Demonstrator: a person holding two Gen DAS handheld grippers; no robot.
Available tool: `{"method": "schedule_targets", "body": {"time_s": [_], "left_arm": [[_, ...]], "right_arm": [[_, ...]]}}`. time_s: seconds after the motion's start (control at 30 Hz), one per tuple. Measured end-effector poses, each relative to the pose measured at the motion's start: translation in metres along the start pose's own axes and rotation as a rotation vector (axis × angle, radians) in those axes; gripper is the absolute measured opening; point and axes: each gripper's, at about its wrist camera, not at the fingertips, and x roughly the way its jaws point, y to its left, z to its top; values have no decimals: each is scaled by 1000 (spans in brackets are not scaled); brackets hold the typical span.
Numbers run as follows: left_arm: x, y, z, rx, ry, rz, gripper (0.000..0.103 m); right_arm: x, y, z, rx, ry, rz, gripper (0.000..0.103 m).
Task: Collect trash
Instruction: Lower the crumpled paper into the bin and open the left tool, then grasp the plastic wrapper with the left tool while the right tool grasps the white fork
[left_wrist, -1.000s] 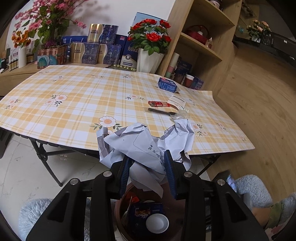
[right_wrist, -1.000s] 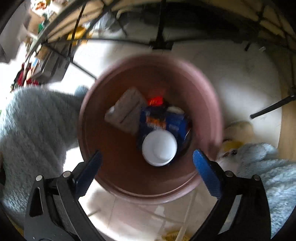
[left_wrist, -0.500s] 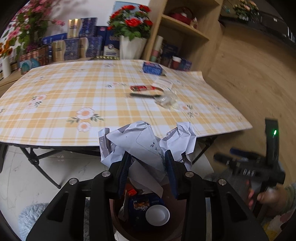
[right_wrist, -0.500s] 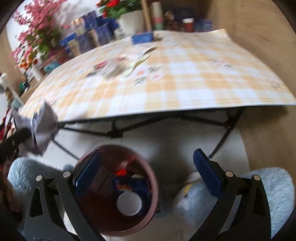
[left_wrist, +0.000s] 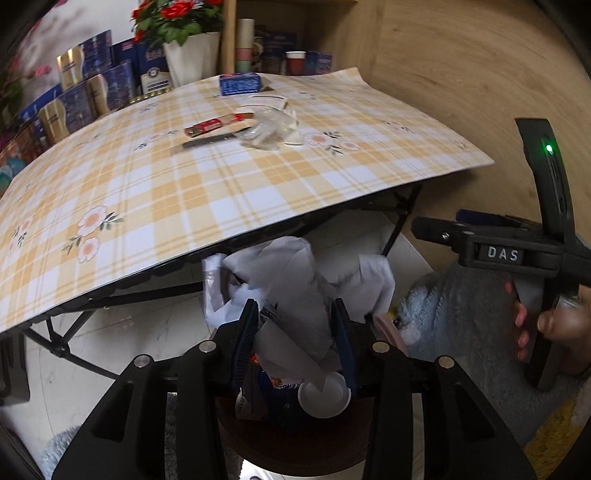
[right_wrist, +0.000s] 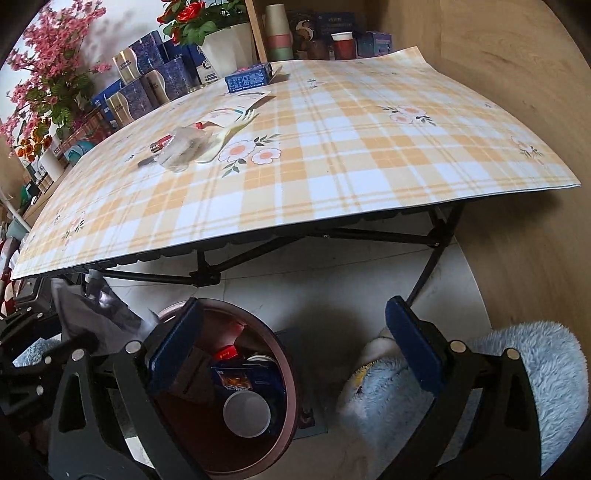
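Already partway through. The brown bin (right_wrist: 236, 402) on the floor at the near edge of the table (right_wrist: 332, 177) holds a white cup (right_wrist: 246, 414), a blue wrapper (right_wrist: 236, 376) and a red scrap (right_wrist: 226, 353).

The left gripper (left_wrist: 293, 328) hangs right over the bin's mouth. Crumpled white paper (left_wrist: 291, 280) sits between its blue pads, and the jaws are opening, so the drop looks under way; paper not yet in the bin.

The right gripper (right_wrist: 291, 354) has its fingers spread wide, nothing between them, beside the bin and facing the table.

Left on the far tabletop: clear plastic wrap (right_wrist: 183, 149), a red wrapper (left_wrist: 218, 123), a dark stick-like item (left_wrist: 208, 140), a printed paper packet (right_wrist: 236, 107), a blue box (right_wrist: 251, 79). Whether the box counts as trash is unclear.
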Motion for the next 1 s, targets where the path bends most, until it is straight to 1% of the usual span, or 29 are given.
{"method": "schedule_targets", "body": {"time_s": [0.13,0.17,0.2,0.23,0.3,0.37,0.43,0.47,0.53,0.7,0.8,0.93,1.0], "left_arm": [[4,-1,0,-1,10,-1,43],[4,0,0,-5,10,0,47],[4,1,1,-9,10,1,57],[4,2,1,-16,8,4,61],[2,6,2,-34,-5,11,74],[0,9,2,-55,-16,26,84],[-4,16,3,-85,-34,46,89],[-5,18,4,-98,-43,64,93],[-8,23,5,-123,-55,92,95],[-12,37,4,-192,-65,123,96],[-15,44,4,-219,-79,126,96],[-22,49,4,-252,-116,101,96],[-23,50,4,-262,-120,110,96]], "right_arm": [[0,-2,-1,12,5,-6,97],[0,-3,-1,16,6,-9,97],[0,-4,-1,20,5,-10,97],[0,-4,-1,22,5,-11,97],[0,-4,-1,24,4,-12,97],[1,-4,-1,20,4,-8,97],[2,-2,0,14,10,4,97],[2,-2,0,12,11,4,97],[2,0,0,3,6,-1,97],[-2,5,1,-30,-21,3,97],[-4,9,2,-56,-37,7,97],[-11,16,7,-95,-80,15,97],[-16,20,11,-113,-104,27,97]]}}
